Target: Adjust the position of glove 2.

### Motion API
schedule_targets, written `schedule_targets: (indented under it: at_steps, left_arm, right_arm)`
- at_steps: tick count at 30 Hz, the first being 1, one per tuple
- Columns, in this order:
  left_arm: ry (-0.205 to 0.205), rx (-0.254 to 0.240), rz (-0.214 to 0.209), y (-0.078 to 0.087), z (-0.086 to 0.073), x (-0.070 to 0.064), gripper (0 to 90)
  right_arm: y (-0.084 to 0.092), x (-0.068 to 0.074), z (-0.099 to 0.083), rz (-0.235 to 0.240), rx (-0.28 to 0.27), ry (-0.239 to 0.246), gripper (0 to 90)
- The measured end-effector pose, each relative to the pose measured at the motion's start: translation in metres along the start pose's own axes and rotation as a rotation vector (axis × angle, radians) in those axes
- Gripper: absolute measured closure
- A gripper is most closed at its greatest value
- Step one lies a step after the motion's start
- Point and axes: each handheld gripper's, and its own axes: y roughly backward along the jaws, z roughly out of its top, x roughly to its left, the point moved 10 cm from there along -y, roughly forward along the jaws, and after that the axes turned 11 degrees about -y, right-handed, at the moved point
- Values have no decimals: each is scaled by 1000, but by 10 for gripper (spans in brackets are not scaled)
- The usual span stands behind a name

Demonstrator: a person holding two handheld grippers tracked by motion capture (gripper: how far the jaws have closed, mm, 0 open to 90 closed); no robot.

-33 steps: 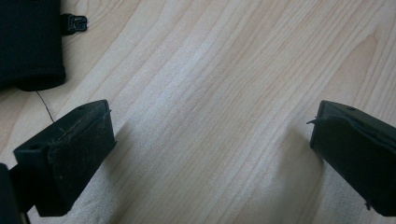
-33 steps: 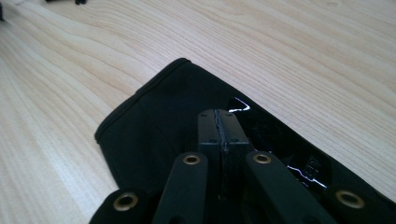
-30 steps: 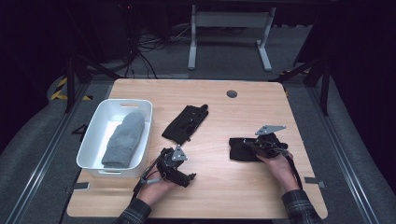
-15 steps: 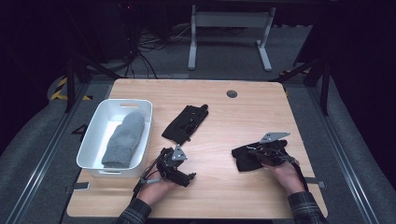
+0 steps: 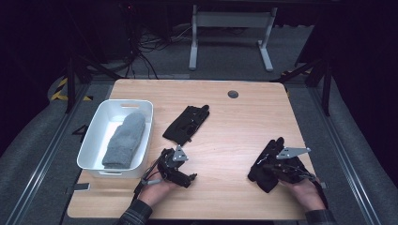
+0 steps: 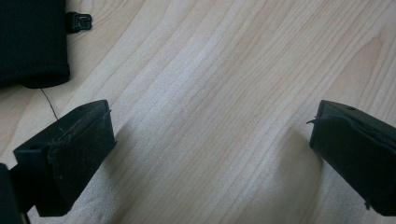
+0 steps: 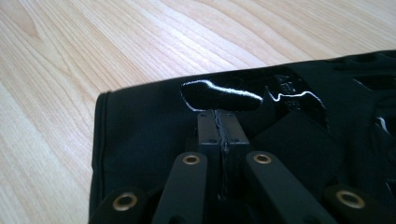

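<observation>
Right, the right gripper is pinched shut on one black glove; a second glove lies apart, and the left gripper gapes empty.

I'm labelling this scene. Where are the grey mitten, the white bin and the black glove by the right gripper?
grey mitten point(image 5: 123, 138), high view, middle of its body.
white bin point(image 5: 92, 140), high view, left wall.
black glove point(image 5: 264, 174), high view, cuff end near the right gripper point(image 5: 281, 168).

No readable text, brand, number or sign anywhere, raised markings on the black glove too blurred to make out, bare wooden table unmarked
</observation>
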Motion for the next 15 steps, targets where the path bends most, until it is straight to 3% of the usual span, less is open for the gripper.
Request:
schedule_targets:
  at_steps: [6, 11, 15]
  left_arm:
    - [3, 0, 2, 0, 0, 0, 2]
    - [2, 2, 2, 0, 0, 0, 2]
    - [1, 3, 3, 0, 0, 0, 2]
  right_arm:
    - [9, -13, 22, -40, -92, -28, 900]
    - [0, -29, 40, -64, -106, -67, 900]
    - [-10, -31, 44, -62, -93, -74, 900]
